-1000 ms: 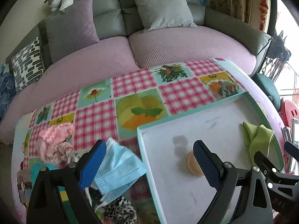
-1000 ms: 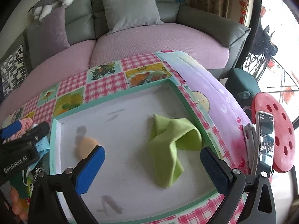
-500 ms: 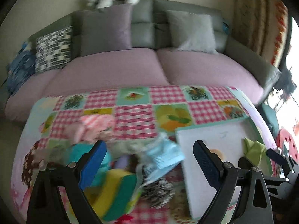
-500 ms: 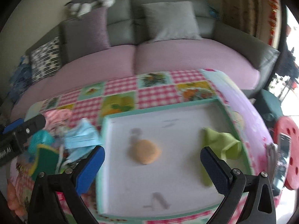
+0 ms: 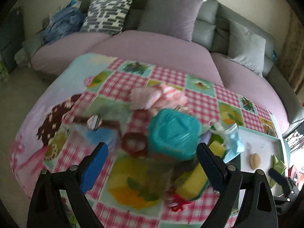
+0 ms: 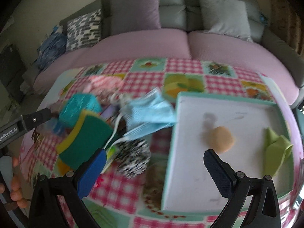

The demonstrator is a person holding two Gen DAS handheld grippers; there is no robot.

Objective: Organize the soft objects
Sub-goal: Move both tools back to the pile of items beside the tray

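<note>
Two grippers hang over a tabletop (image 6: 182, 77) covered in a pink-checked cloth with fruit panels, both views blurred. Farthest left in the left wrist view lie a dark brown patterned piece (image 5: 51, 121) and a small round striped thing (image 5: 94, 122) on a brown strip, then a red ring-shaped item (image 5: 134, 144). The left gripper (image 5: 152, 159) has its blue-padded fingers (image 5: 94, 168) spread wide with nothing between them, hovering above the cloth near the red ring.

Behind the ring sits a pink-and-white striped bundle (image 5: 157, 97), and just right of the ring a teal crinkled bundle (image 5: 173, 133). Next comes a yellow-and-green sponge (image 6: 85, 142), lying just beside the teal bundle. A light blue face mask (image 6: 150, 114) rests right of the sponge, its edge reaching the tray's left rim; whether it overlaps the rim is unclear. In front of the mask lies a black-and-white patterned fabric ball (image 6: 133, 156).

The right gripper (image 6: 153, 172) is likewise wide open and holds nothing, one finger above the fabric ball's side and the other over the tray.

The teal-rimmed white tray (image 6: 224, 96) holds a round tan puff (image 6: 222, 139) near its middle and a crumpled lime-green cloth (image 6: 276, 151) against its right side, the two well apart.
</note>
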